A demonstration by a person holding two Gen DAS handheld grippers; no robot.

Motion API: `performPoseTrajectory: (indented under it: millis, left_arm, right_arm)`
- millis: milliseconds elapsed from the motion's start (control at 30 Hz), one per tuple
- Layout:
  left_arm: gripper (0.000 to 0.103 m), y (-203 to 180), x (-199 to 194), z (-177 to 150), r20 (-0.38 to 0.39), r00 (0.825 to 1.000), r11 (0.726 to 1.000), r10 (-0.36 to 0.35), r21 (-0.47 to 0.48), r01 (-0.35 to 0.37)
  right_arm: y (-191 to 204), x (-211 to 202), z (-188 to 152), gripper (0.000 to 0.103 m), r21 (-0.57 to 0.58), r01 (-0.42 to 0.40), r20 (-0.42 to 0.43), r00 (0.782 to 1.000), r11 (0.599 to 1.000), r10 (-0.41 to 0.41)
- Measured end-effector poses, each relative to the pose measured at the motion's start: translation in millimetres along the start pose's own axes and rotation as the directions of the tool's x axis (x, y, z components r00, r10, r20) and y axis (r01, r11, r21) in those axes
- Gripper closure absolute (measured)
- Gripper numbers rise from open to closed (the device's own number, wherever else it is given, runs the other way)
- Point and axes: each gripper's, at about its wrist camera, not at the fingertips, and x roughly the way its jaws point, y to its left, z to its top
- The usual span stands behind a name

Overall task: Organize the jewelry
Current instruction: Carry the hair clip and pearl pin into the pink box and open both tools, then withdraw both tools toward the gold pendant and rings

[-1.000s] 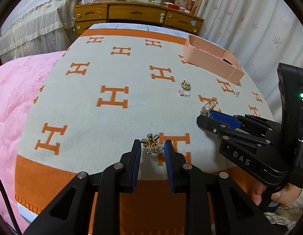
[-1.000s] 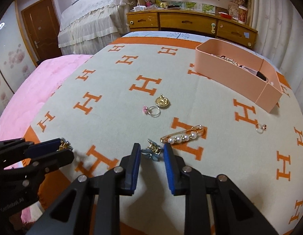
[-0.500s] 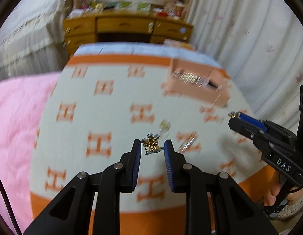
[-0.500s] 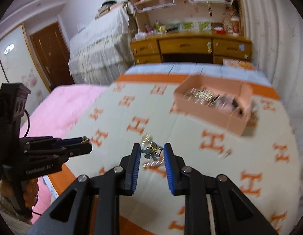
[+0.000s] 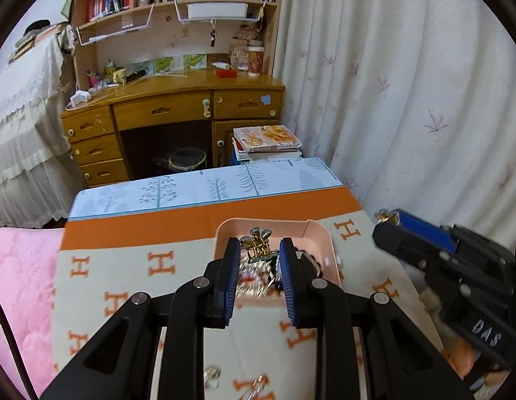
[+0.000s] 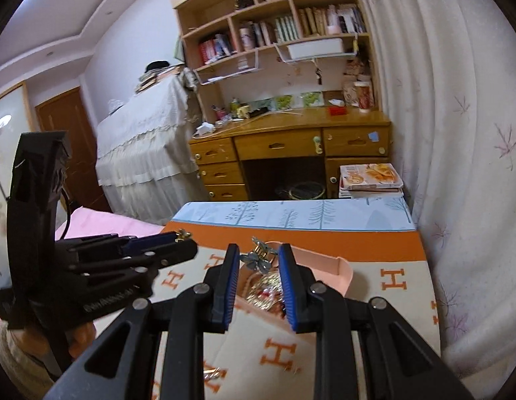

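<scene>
My left gripper (image 5: pixel 259 251) is shut on a small gold hair clip (image 5: pixel 257 244) and hangs over the pink box (image 5: pixel 321 233), which holds a heap of jewelry (image 5: pixel 254 283). In the right wrist view my right gripper (image 6: pixel 259 261) is shut on a blue-grey and gold clip (image 6: pixel 258 257), above the near end of the same pink box (image 6: pixel 344 271). Each gripper shows in the other's view: the right gripper (image 5: pixel 386 220) to the right of the box, the left gripper (image 6: pixel 182 237) to its left, each with its clip at the tips.
The box lies on a cream blanket with orange H marks (image 5: pixel 157 266). A ring (image 5: pixel 212 375) and a pin (image 5: pixel 254 388) lie loose near the bottom edge. Pink bedding (image 5: pixel 21 283) is at left, a curtain (image 5: pixel 408 116) at right, a wooden desk (image 5: pixel 171 113) beyond the bed.
Both grippers have lifted their clips off the blanket and carried them up and forward, from the near part of the blanket to above the pink box. The views have tilted up towards the desk.
</scene>
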Motion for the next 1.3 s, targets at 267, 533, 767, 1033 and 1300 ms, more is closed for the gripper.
performPoseTrajectory:
  millis: [267,533,767,1033,1300]
  left_arm:
    - [0.081,4,91,-12,-0.148,0.989,0.998,0.0,-0.064,-0.009]
    - [0.034,17,101,-25,-0.157,0.986,0.993,0.048,-0.098,-0.064]
    - [0.034,35,66,-31,-0.133,0.988,0.992,0.083,-0.086,-0.095]
    - [0.034,48,12,-62,-0.079,0.984,0.983,0.159,-0.076,-0.165]
    - [0.034,72,-27,-106,-0.057,0.984,0.968,0.169,-0.178,-0.176]
  right_arm:
    - [-32,67,-19,0.078,0.095,0.042,-0.12,0.992,0.995,-0.03]
    - [-53,91,-33,0.076,0.163,0.064,-0.198,0.98,0.984,-0.031]
    - [-41,69,-38,0.076,0.138,0.018,-0.173,0.985,0.99,0.006]
    - [-4,44,-64,0.076,0.067,-0.051,-0.189,0.98,0.996,0.063]
    - [27,33,-104,0.076,0.063,-0.119,-0.274,0.953,0.991,0.132]
